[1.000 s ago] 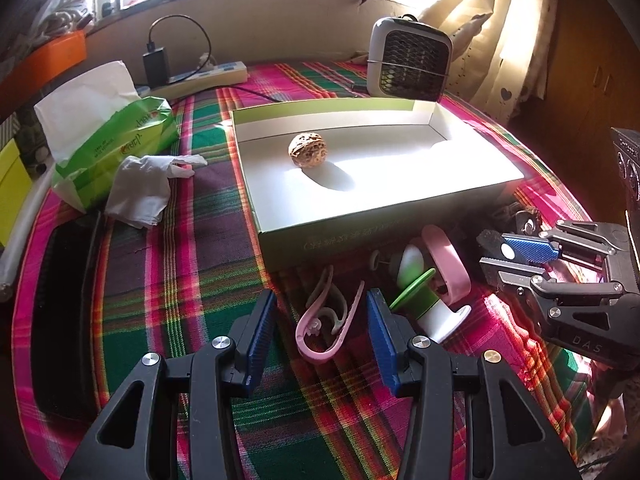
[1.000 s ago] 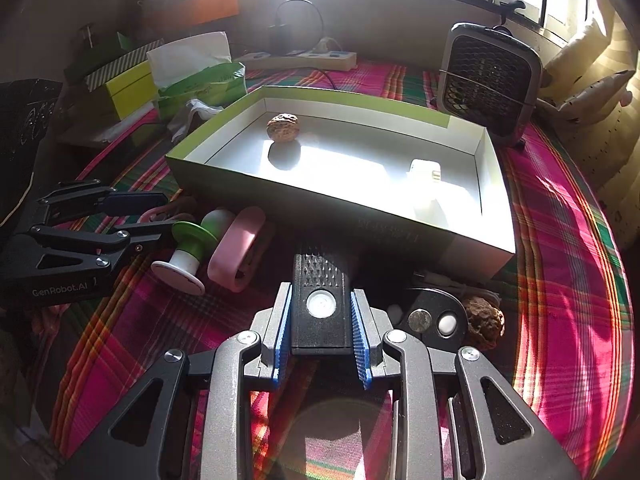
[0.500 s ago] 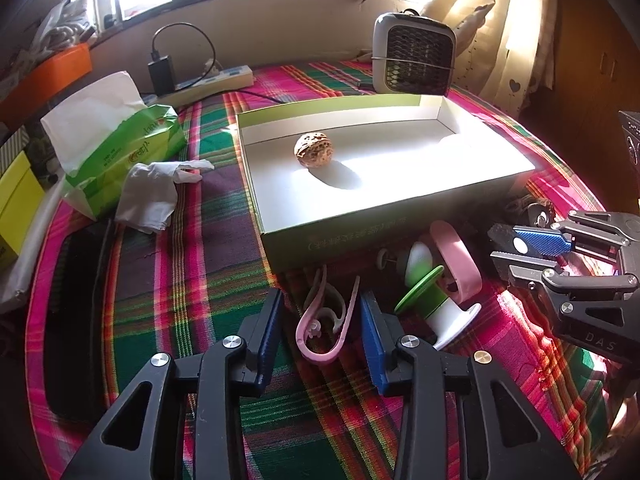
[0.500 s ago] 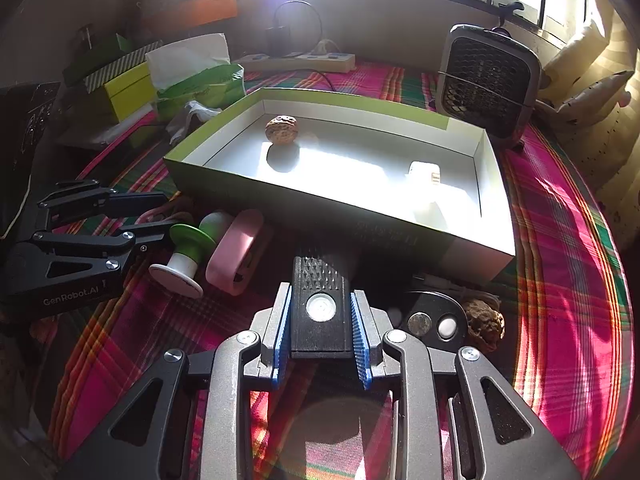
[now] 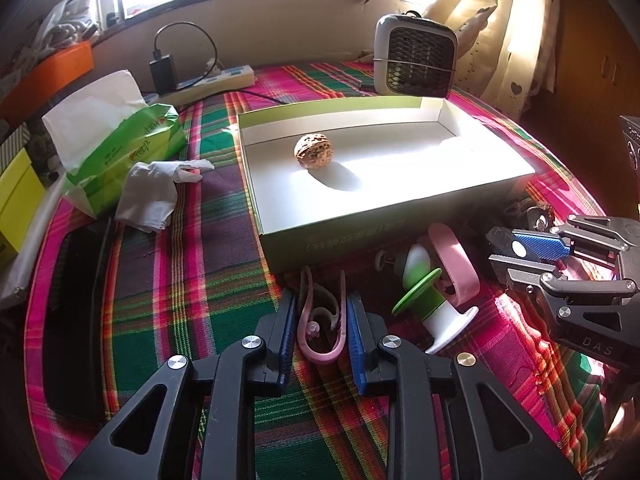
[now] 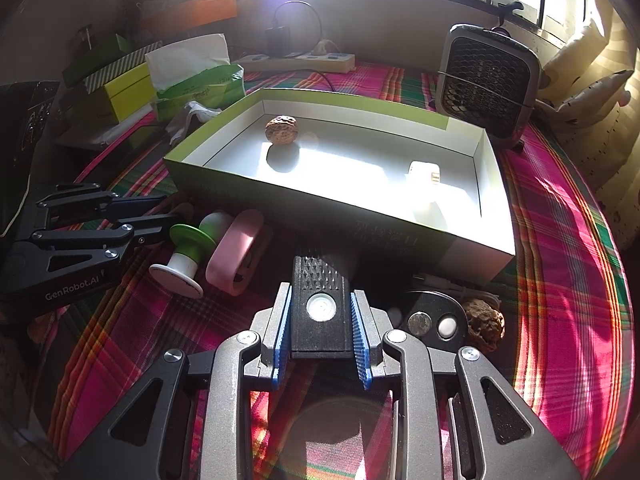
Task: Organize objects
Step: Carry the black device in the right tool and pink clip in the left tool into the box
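A: L gripper (image 5: pixel 322 316) is closing round the soft pink looped silicone strap (image 5: pixel 320 320) lying on the plaid cloth (image 5: pixel 192 280), just in front of the box. Strap's sitting between the blue pads (image 5: pixel 288 320); they're at its sides or nearly so, can't tell if they're pressing yet.

B: Tip for the pinch: it's floppy, so probably worth squeezing till both arms of the loop are caught, then lifting straight up, clear of the box wall.

A: R gripper (image 6: pixel 322 320) is clamping a black rectangular plastic gadget w/ round silver button (image 6: pixel 320 306), jaws narrow, pads tight on both sides.

B: Beside that, the green-and-white spool-shaped plastic piece (image 6: pixel 186 248) and pink oval band (image 6: pixel 236 250) are waiting on the cloth.

A: Further back, the shallow white cardboard box w/ green rim (image 6: pixel 304 98) is holding one brown wrinkled walnut (image 6: pixel 282 129). Likely drop spot for both.
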Motion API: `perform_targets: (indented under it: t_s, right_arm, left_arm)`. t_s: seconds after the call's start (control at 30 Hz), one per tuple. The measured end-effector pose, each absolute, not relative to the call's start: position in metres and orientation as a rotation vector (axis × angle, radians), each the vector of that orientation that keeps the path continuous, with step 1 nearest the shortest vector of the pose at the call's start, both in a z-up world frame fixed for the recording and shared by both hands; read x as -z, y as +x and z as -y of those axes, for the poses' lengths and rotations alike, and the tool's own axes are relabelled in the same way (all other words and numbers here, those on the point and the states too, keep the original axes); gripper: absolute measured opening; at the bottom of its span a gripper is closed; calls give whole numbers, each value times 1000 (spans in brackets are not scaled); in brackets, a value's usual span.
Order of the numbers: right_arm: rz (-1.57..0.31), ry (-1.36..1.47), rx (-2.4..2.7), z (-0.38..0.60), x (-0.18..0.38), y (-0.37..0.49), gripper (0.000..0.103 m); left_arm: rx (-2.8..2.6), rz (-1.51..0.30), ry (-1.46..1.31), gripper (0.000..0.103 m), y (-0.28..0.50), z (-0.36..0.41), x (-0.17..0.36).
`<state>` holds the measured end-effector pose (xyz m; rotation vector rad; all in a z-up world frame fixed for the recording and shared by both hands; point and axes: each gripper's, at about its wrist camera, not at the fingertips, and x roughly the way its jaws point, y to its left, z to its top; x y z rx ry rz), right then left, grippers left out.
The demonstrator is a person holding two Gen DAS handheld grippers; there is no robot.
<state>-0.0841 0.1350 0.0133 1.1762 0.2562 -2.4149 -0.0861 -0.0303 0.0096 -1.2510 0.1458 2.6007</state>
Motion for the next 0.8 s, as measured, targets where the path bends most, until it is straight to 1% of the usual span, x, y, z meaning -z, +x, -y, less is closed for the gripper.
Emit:
perform_targets:
  t_s: [0.8]
  right_arm:
    - [-254,1183,2429,-136,-13,-83,28]
  left_arm:
    - [-2609,-133,-1256,21,-86,30,-11]
